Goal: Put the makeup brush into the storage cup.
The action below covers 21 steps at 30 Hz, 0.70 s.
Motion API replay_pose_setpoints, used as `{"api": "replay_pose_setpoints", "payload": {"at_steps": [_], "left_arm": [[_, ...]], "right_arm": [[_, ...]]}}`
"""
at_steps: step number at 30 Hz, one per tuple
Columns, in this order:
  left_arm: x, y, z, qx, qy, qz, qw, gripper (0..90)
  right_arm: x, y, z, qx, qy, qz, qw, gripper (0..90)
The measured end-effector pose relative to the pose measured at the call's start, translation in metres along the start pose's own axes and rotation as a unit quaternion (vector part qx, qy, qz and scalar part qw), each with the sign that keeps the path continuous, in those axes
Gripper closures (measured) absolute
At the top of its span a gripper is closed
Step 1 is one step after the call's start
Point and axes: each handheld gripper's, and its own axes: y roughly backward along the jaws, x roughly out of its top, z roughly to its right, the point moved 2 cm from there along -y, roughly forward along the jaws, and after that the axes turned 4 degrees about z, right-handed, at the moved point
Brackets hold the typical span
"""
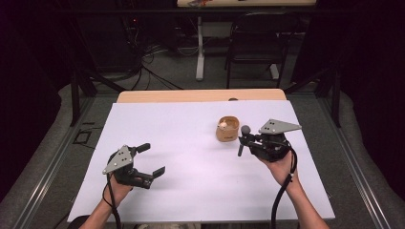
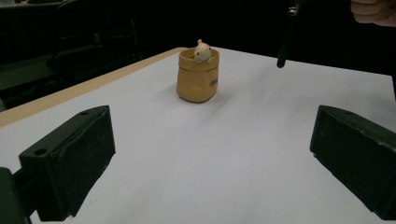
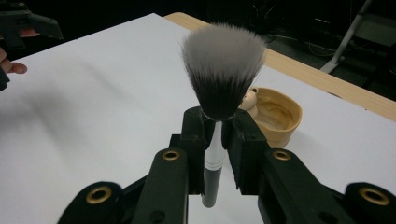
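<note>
My right tool (image 1: 244,138) clamps a makeup brush (image 3: 219,84) by its white ferrule, jaws closed tight on either side of it, and I hold it just off the 3 o'clock side of a small tan pot (image 1: 228,129) that stands on the white surface (image 1: 191,143) right of centre. In the high view the brush's long axis runs roughly 12 to 6 o'clock, bristle head toward 12 and dark handle tail toward 6, tilted a little off upright; in the right gripper view the grey-tipped bristles fan out above the jaws while the handle hangs down between them. A small pale figure (image 2: 202,50) peeks over the pot's rim at the far side. My left tool (image 1: 153,160) idles at about 8 o'clock on the surface, well apart from the pot, jaws spread wide and holding nothing.

The risk, as I judge it: the grip sits high on a slim, smooth ferrule, so the brush could pivot or slide down through the pads if I swing it quickly. The pot looks light and nothing steadies it; a sideways nudge from the handle tail or a jaw would likely tip it or push it toward the 12 o'clock edge, spilling the figure out.
</note>
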Motion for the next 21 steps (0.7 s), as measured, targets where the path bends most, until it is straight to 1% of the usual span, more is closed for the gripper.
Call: {"api": "replay_pose_setpoints", "payload": {"at_steps": [3,5,10,13,17,20,21], "left_arm": [[0.0,-0.001,0.0,-0.004,-0.004,-0.002,1.0,0.1],[0.0,0.0,0.0,-0.003,-0.005,-0.003,1.0,0.1],[0.001,0.001,0.0,-0.003,-0.002,0.002,1.0,0.2],[0.002,0.001,0.0,-0.005,-0.003,0.004,1.0,0.2],[0.002,0.0,0.0,-0.01,-0.001,0.006,0.9999,0.2],[0.002,0.0,0.001,-0.008,0.0,0.003,1.0,0.2],[0.002,0.0,0.001,-0.011,-0.002,0.001,0.9999,0.2]], "right_arm": [[0.003,-0.003,0.004,0.0,0.0,-0.003,1.0,77.2],[0.005,-0.005,0.006,0.0,-0.001,0.001,1.0,77.2],[0.011,-0.007,0.01,0.002,-0.001,0.005,1.0,77.2],[0.015,-0.009,0.01,0.009,0.004,0.008,0.9999,77.2],[0.018,-0.01,0.012,0.007,0.009,0.007,0.9999,77.2],[0.021,-0.011,0.013,0.008,0.011,0.009,0.9999,77.1],[0.022,-0.011,0.014,0.01,0.016,0.012,0.9998,77.1]]}}
